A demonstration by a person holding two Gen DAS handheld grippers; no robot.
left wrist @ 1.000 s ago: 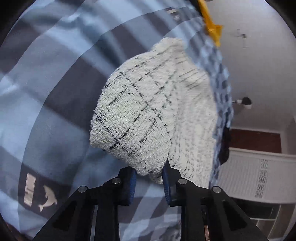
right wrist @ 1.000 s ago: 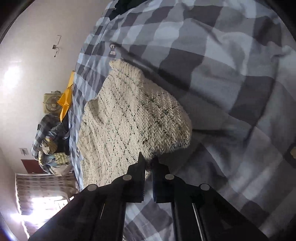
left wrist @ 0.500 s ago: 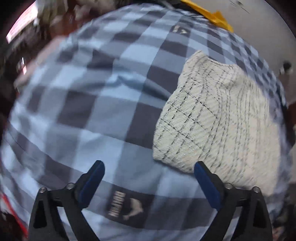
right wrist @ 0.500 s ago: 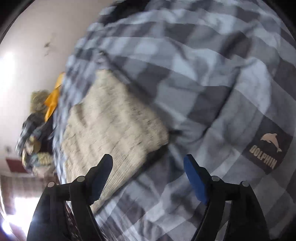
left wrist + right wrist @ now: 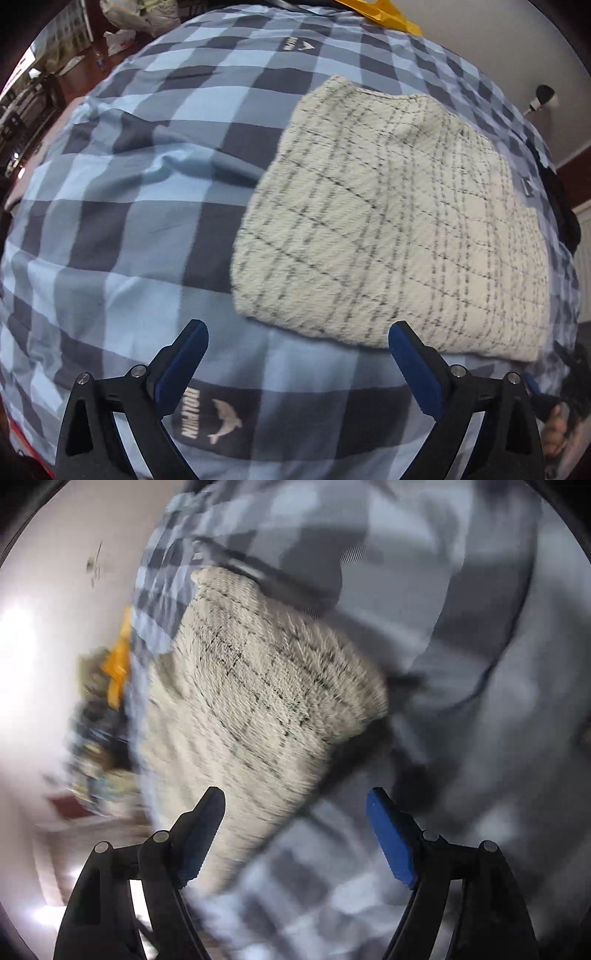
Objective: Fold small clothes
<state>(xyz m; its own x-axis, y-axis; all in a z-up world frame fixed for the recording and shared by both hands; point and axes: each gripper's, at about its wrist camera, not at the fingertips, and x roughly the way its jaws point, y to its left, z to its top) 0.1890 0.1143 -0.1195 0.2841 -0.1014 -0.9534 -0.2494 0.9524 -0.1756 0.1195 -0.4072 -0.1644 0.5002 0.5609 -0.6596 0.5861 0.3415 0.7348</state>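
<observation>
A cream knit garment with thin dark check lines [image 5: 399,229] lies folded on a blue and grey checked bedcover [image 5: 122,206]. My left gripper [image 5: 297,334] hangs open above the cover, just short of the garment's near edge, with nothing between its blue pads. The right wrist view is blurred by motion. There the same garment [image 5: 266,709] lies ahead and to the left, and my right gripper [image 5: 295,801] stands open over its near corner without pressing on it.
A dolphin logo patch [image 5: 210,417] sits on the cover right under the left gripper. An orange cloth [image 5: 380,14] lies at the far edge of the bed. Dark clothes [image 5: 565,218] are piled at the right edge. A cluttered floor [image 5: 122,22] shows beyond the bed.
Both grippers were shut on the garment's edge one second ago. Both have let go and opened wide. The left one has risen and rolled, so the garment now lies flat below it.
</observation>
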